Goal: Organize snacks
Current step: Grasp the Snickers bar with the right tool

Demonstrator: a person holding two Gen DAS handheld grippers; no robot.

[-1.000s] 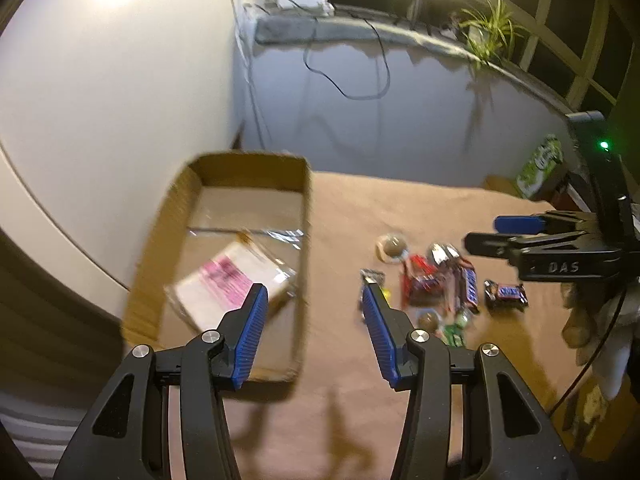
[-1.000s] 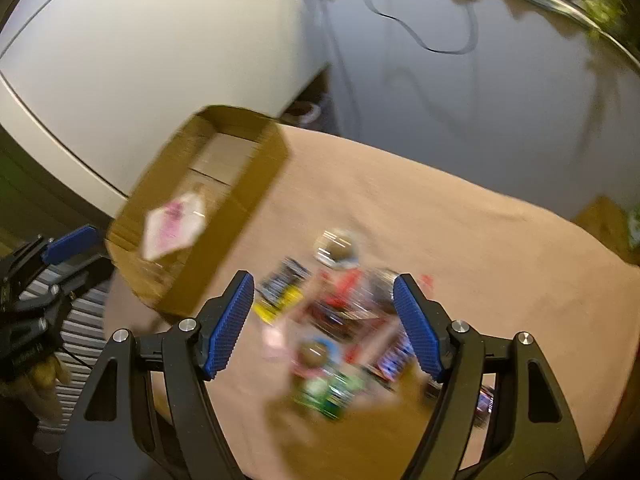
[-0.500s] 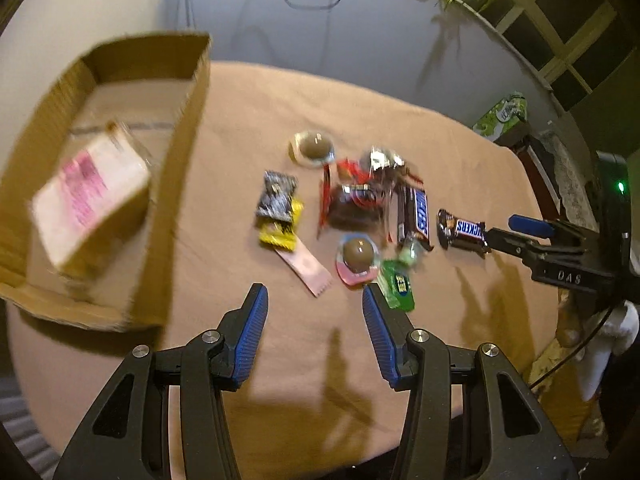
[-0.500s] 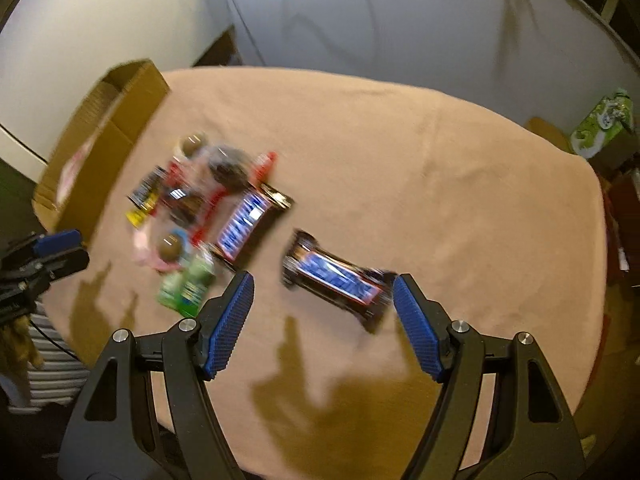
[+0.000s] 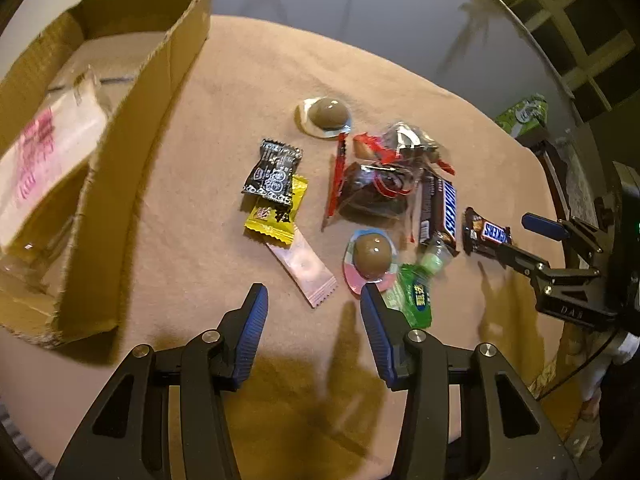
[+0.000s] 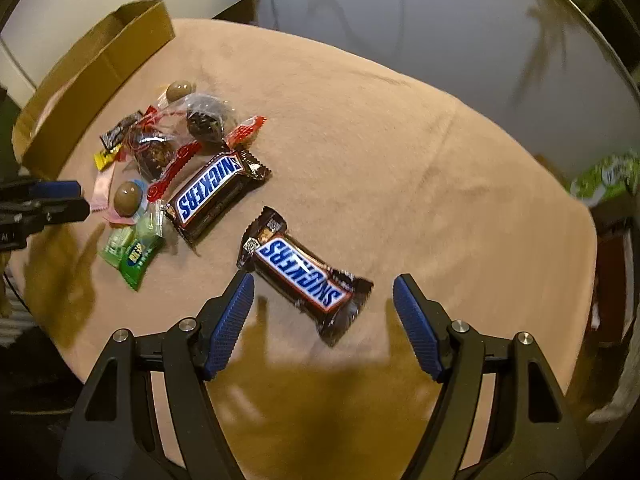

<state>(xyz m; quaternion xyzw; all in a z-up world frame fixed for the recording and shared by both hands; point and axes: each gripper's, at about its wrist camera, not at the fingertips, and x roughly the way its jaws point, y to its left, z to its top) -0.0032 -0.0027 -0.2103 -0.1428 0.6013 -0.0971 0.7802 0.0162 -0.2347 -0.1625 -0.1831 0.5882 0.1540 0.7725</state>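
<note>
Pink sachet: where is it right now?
In the left wrist view the pink sachet lies flat on the tan cloth, just ahead of the left gripper, its upper end tucked under the yellow candy wrapper.

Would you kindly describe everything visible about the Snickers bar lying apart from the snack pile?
The lone Snickers bar is a small bar in a glossy dark brown wrapper with a blue-and-white logo outlined in red and crimped ends. It looks sealed and lies flat and diagonal on the tan cloth, set apart from the other snacks. The right tongs stand open just before it, blue pads on either side, not touching it.
</note>
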